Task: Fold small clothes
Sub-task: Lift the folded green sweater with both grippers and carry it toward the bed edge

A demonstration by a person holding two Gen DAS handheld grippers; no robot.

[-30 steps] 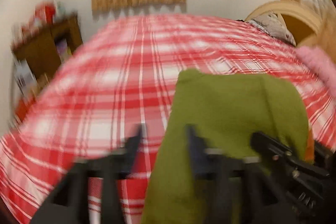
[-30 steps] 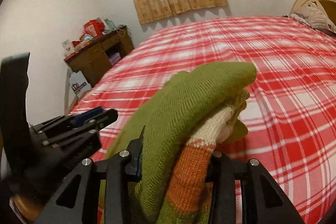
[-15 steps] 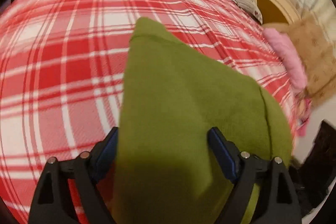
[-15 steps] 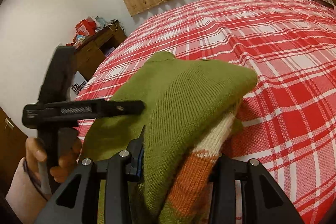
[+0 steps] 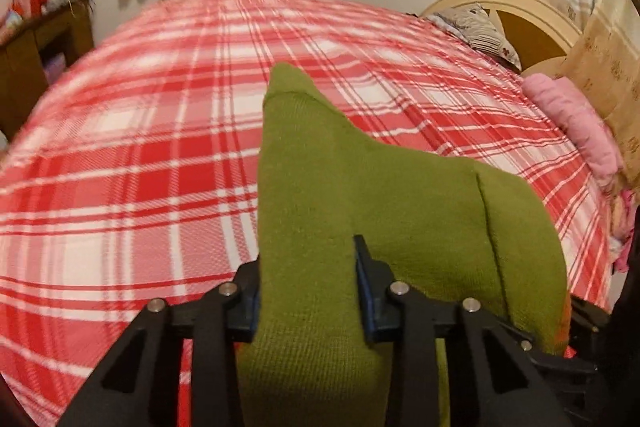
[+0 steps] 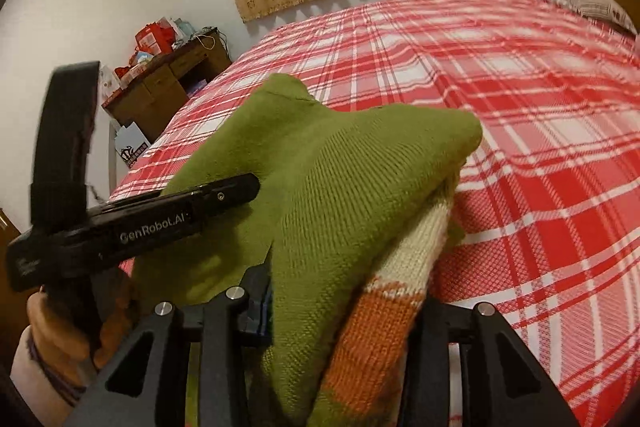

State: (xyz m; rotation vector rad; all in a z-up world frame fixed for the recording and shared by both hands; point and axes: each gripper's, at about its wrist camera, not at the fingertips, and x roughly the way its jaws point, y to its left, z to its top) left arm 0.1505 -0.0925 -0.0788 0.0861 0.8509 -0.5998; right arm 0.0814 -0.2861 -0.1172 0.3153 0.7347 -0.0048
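A small green knitted sweater (image 5: 360, 211) with cream and orange stripes is held up over a red plaid bed. My left gripper (image 5: 306, 291) is shut on a fold of its green cloth. My right gripper (image 6: 344, 307) is shut on a thick bunch of the same sweater (image 6: 352, 195), green over the cream and orange bands. The left gripper's black body (image 6: 132, 227) shows at the left of the right wrist view, held by a hand. The sweater stretches between both grippers, one corner pointing away over the bed.
The red plaid bedspread (image 5: 140, 155) fills both views. A wooden desk (image 6: 168, 83) with red boxes stands by the far wall under a curtain. A pillow (image 5: 480, 27), a headboard and a pink cloth (image 5: 572, 119) lie at the right.
My left gripper has closed from wide open onto the green cloth and tilted up. The right gripper keeps its hold; the sweater has spread wider between the two.
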